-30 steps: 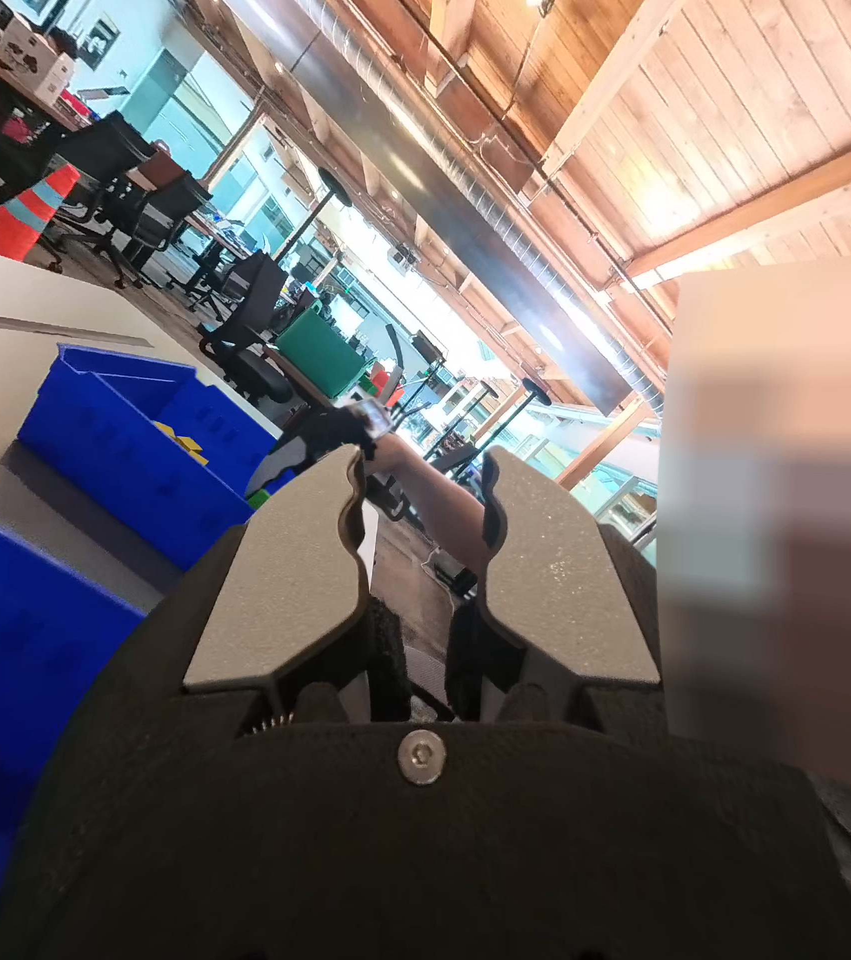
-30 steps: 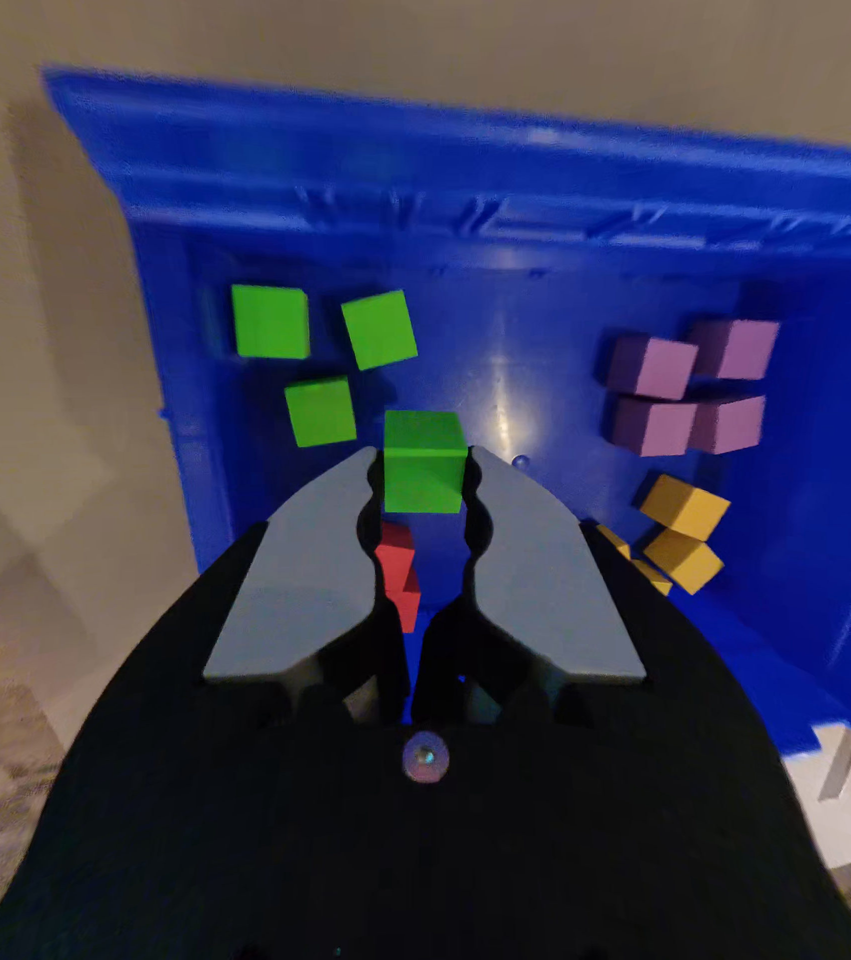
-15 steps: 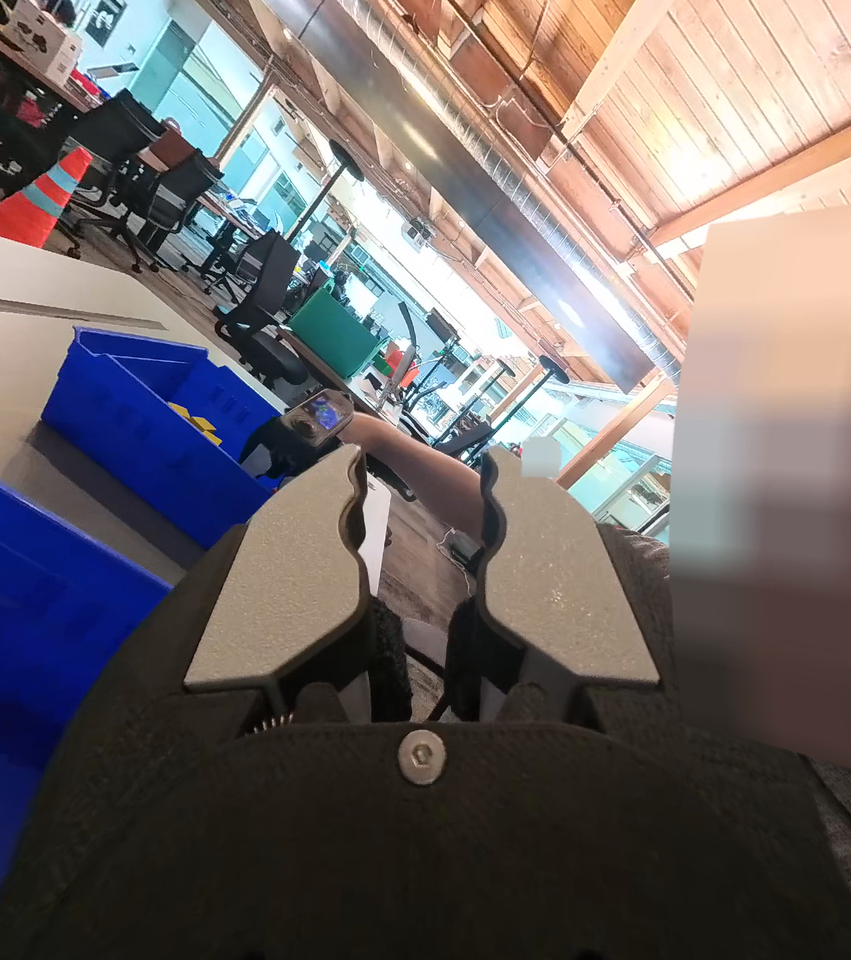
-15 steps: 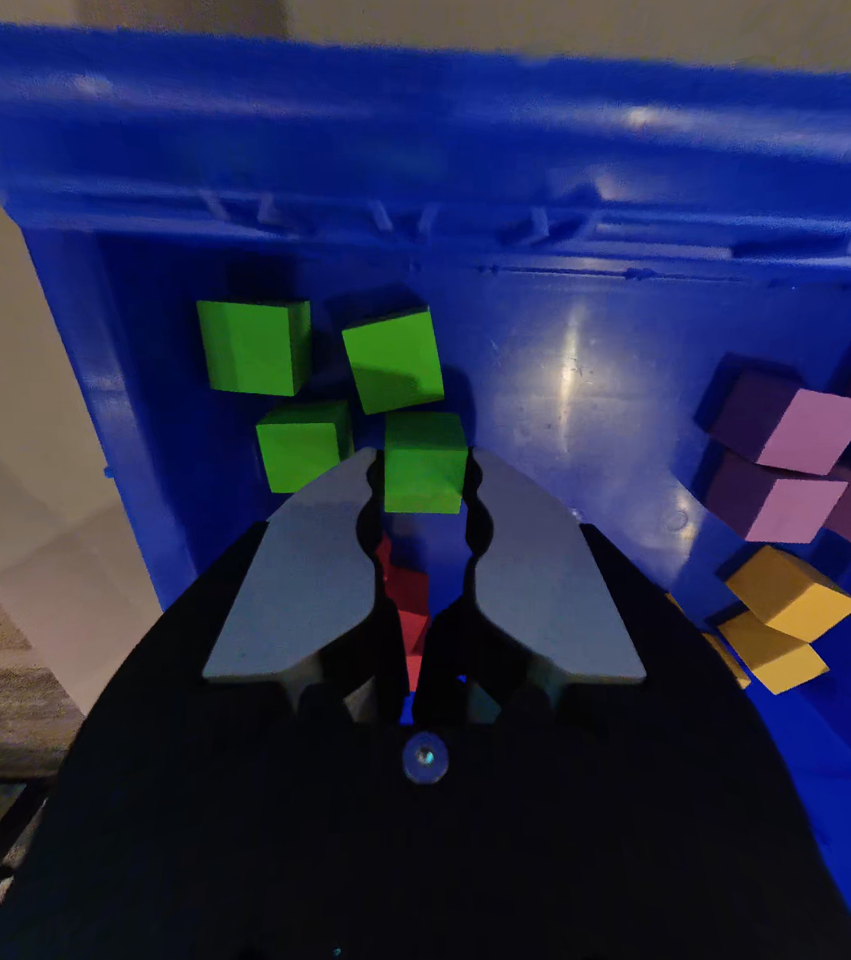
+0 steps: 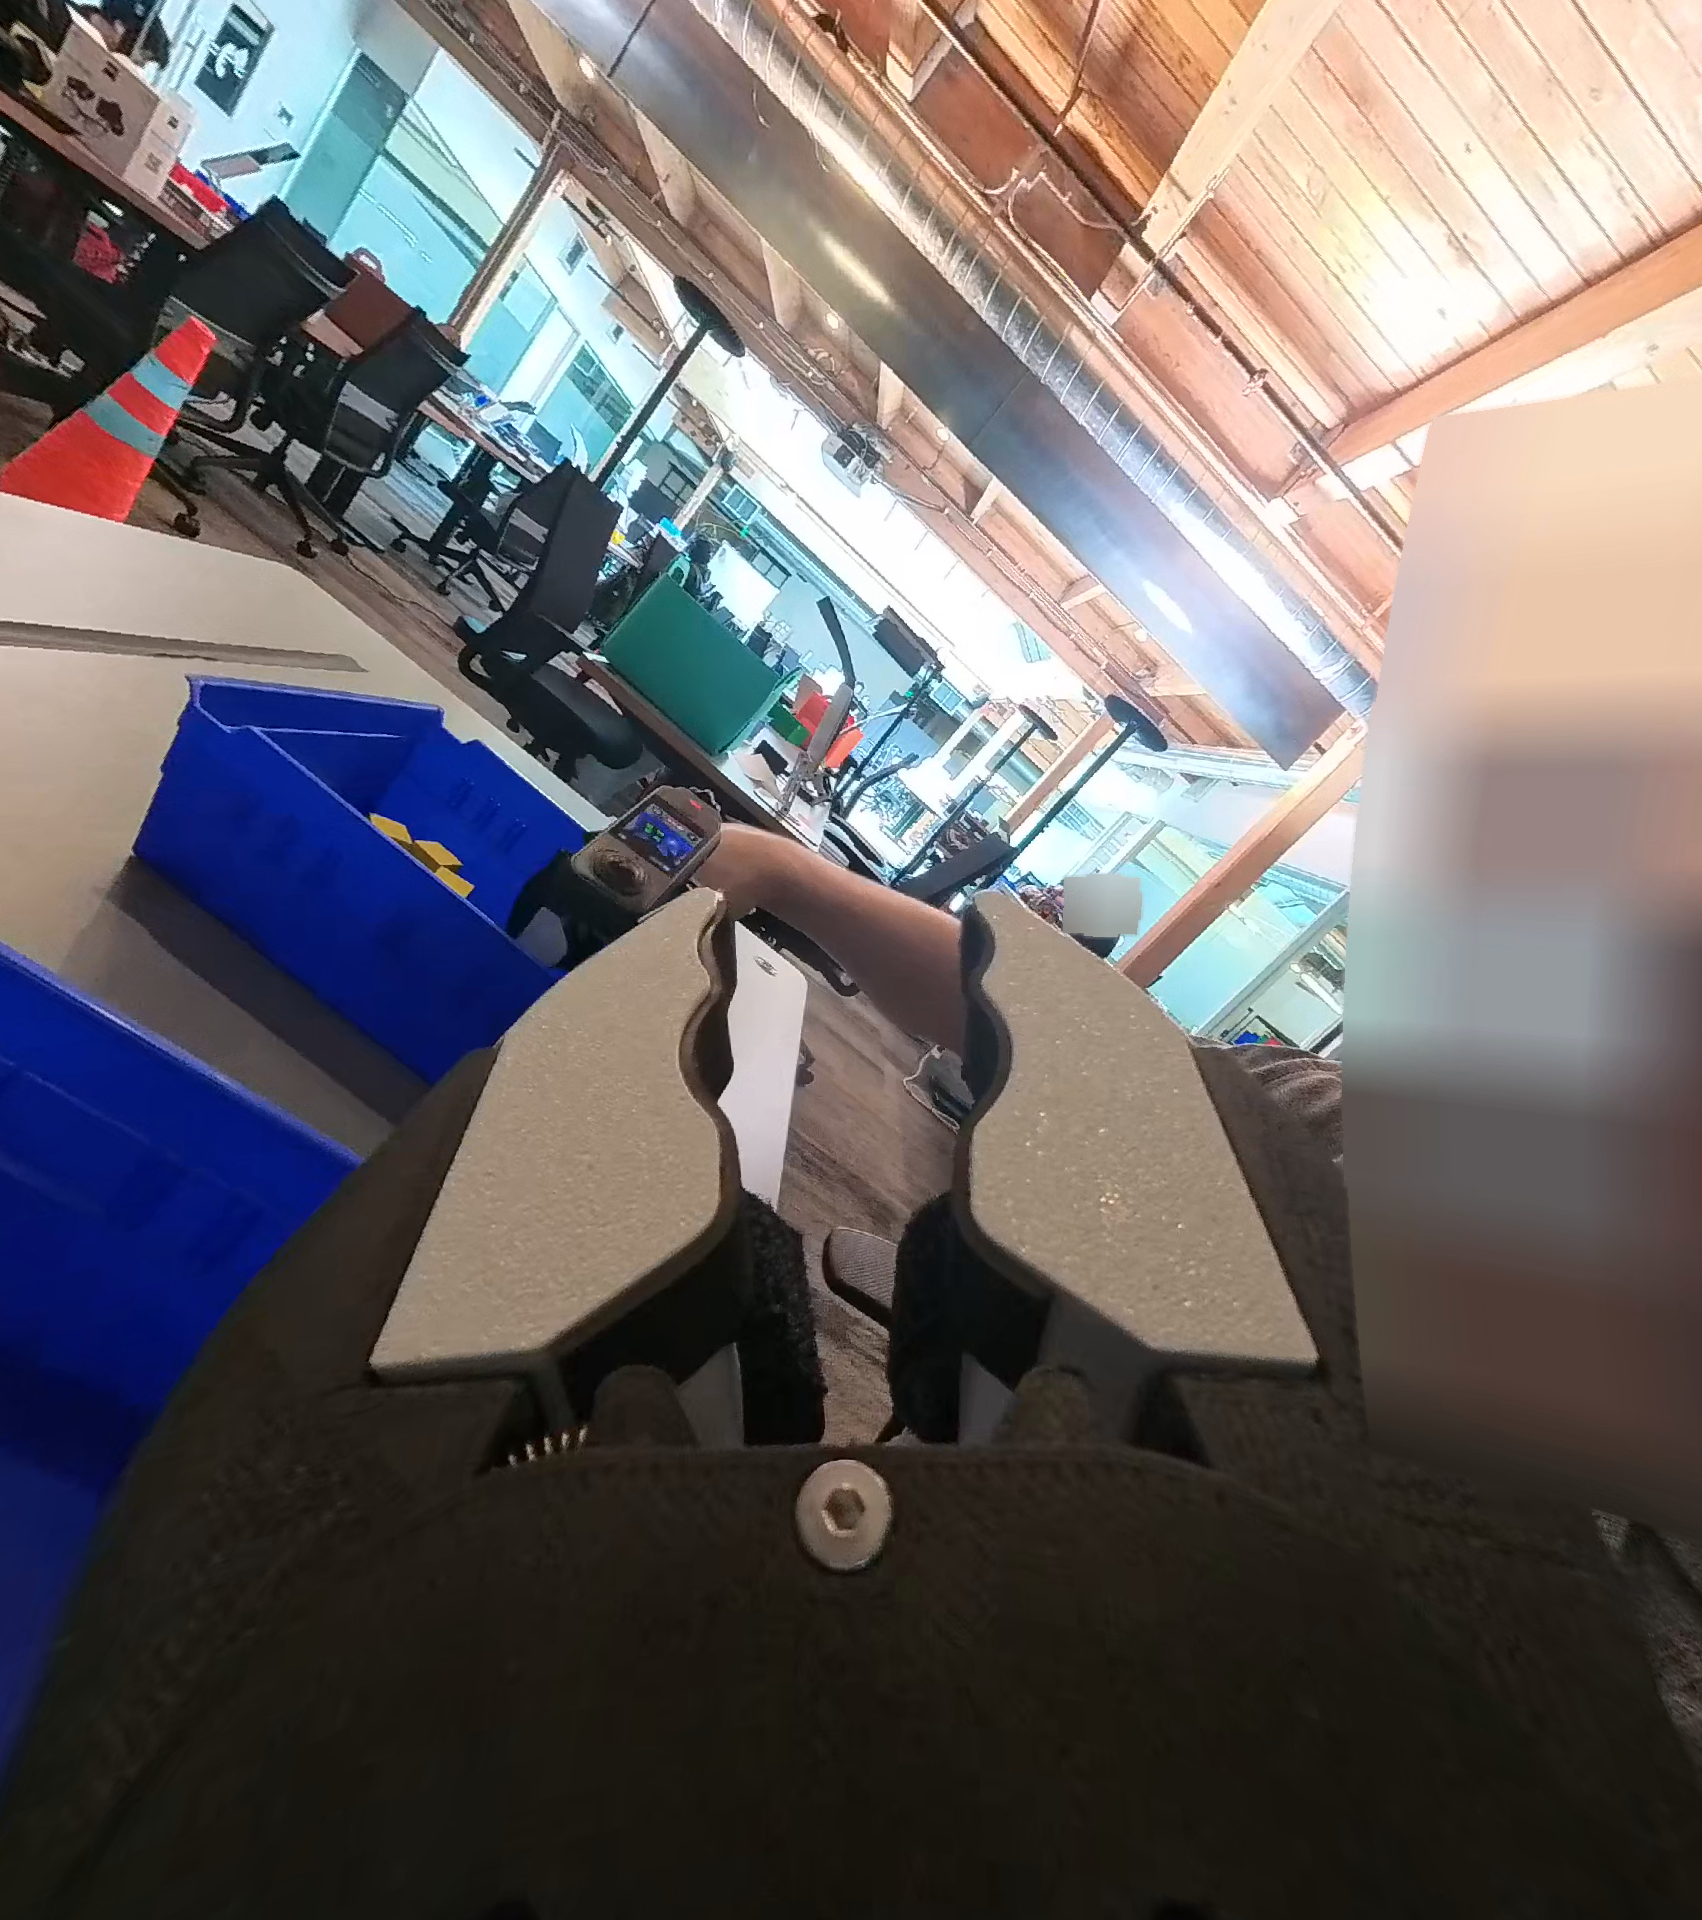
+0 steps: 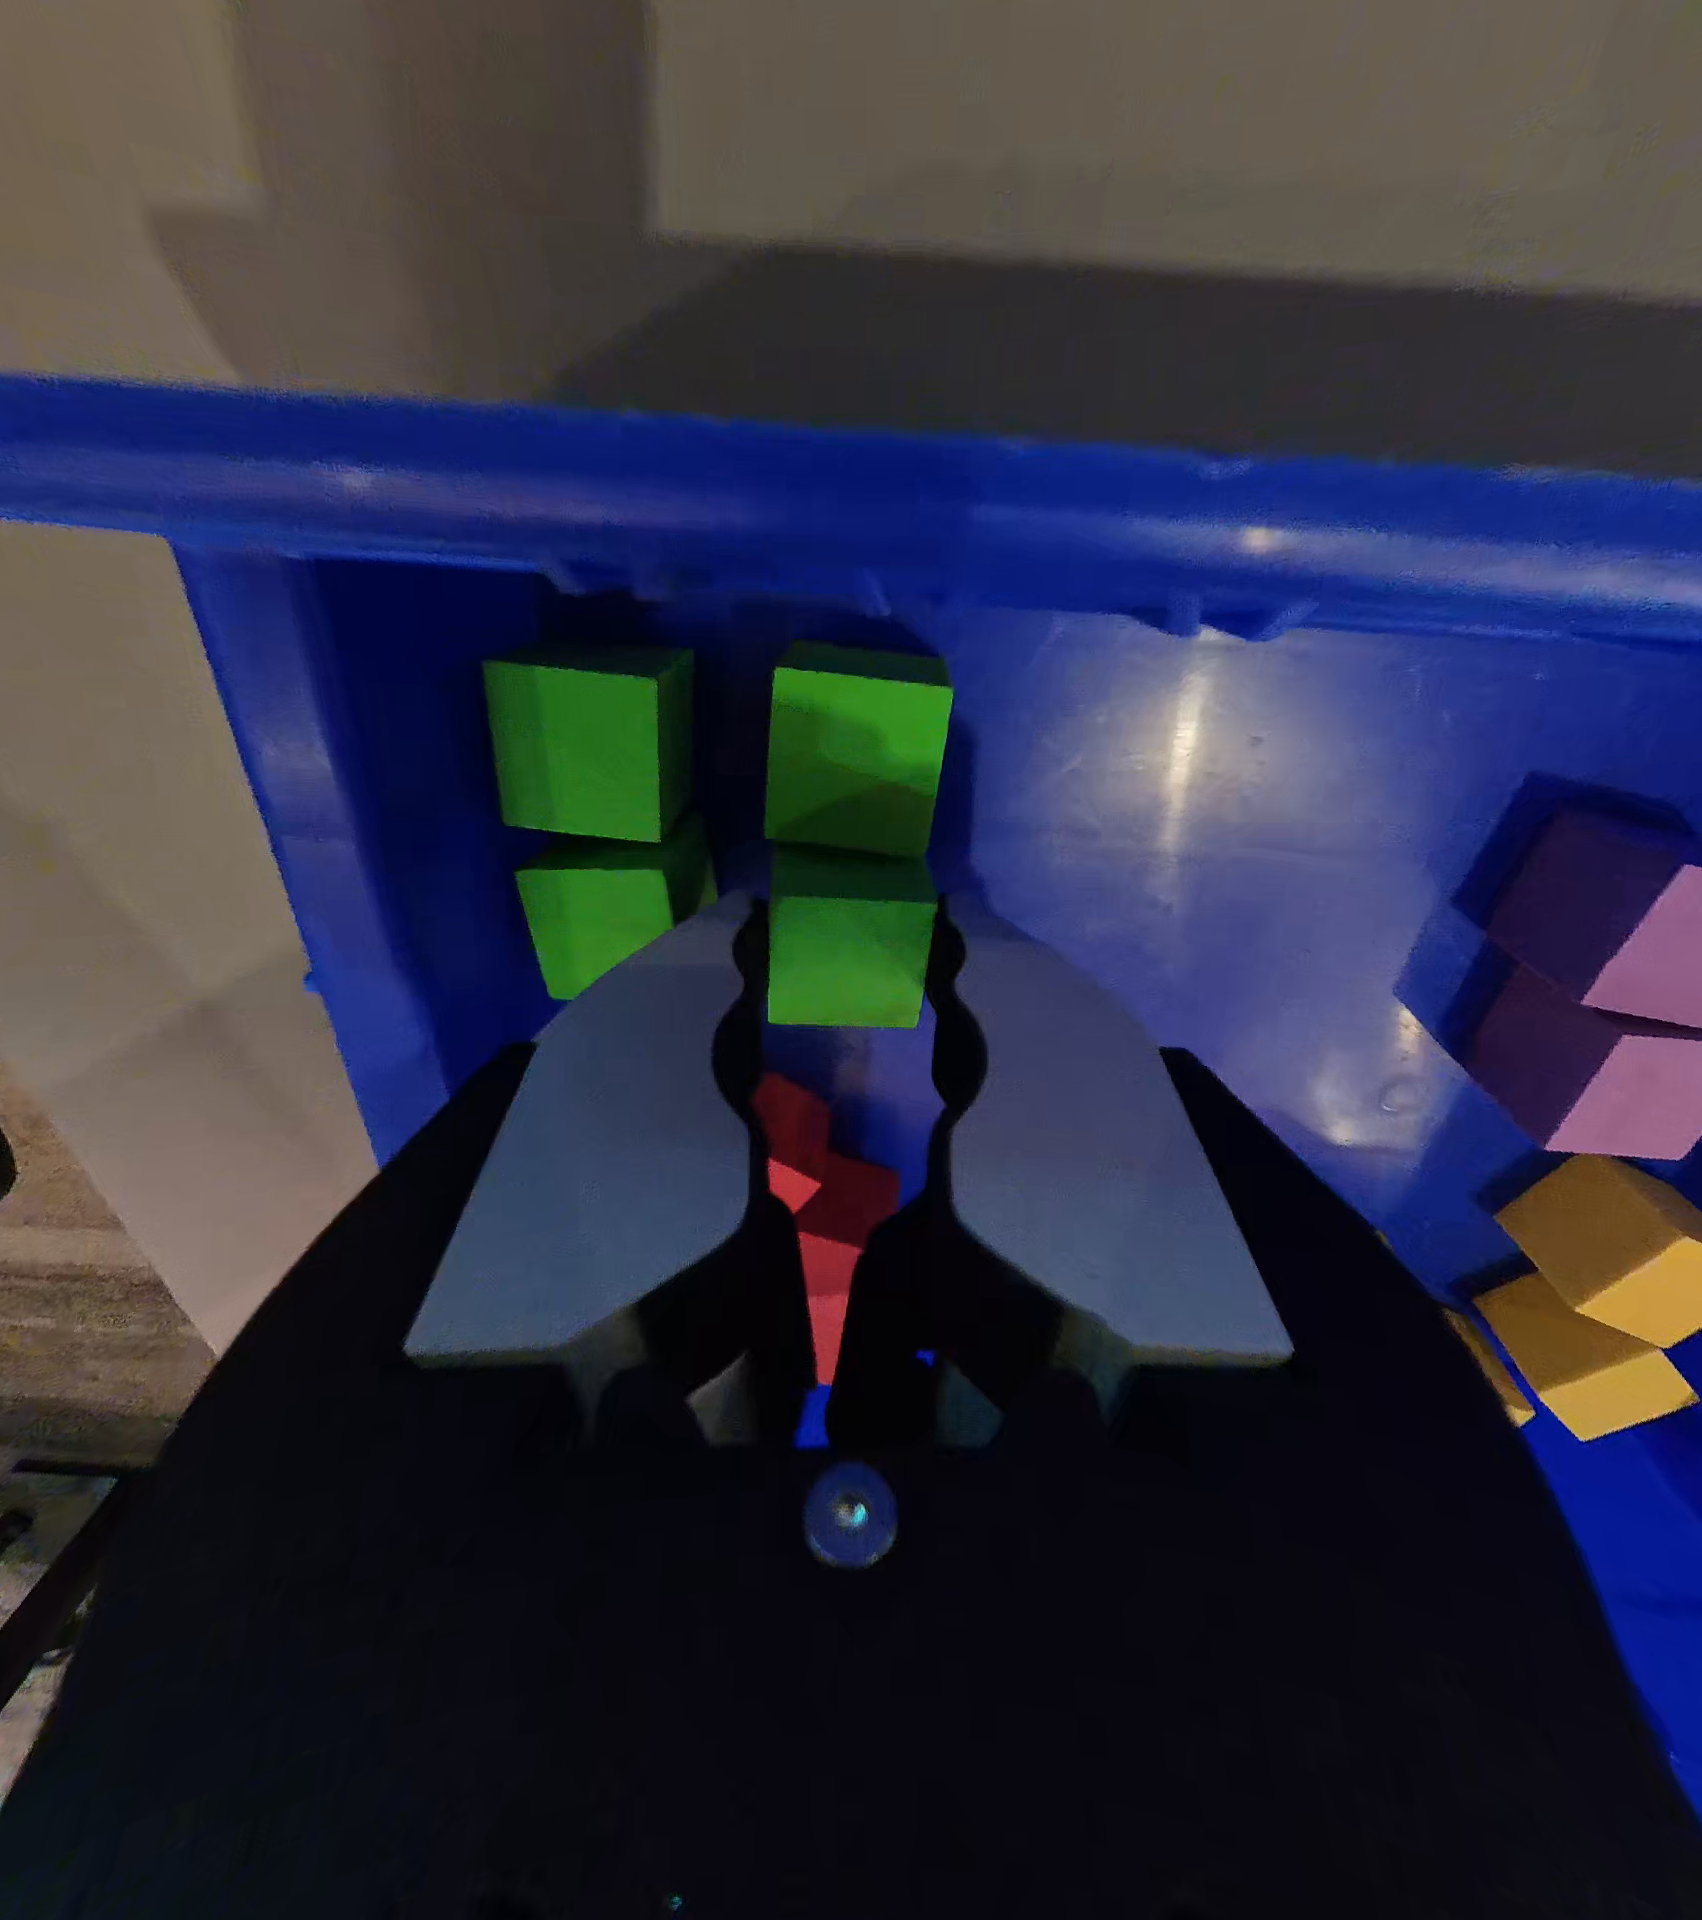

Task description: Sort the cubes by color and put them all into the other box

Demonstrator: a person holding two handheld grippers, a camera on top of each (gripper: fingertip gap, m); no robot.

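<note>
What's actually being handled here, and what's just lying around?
In use:
- right gripper, shut on a green cube
- blue bin, three more green cubes

Lying about:
- purple cubes, yellow cubes, red cubes
- left gripper, open, empty
- orange cone

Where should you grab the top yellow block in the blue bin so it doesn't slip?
Probably by two opposite flat side faces of the top yellow block, coming from above. It sits tilted on another yellow block, so turn the fingers to match its corners. The right gripper already holds a green block.
</note>
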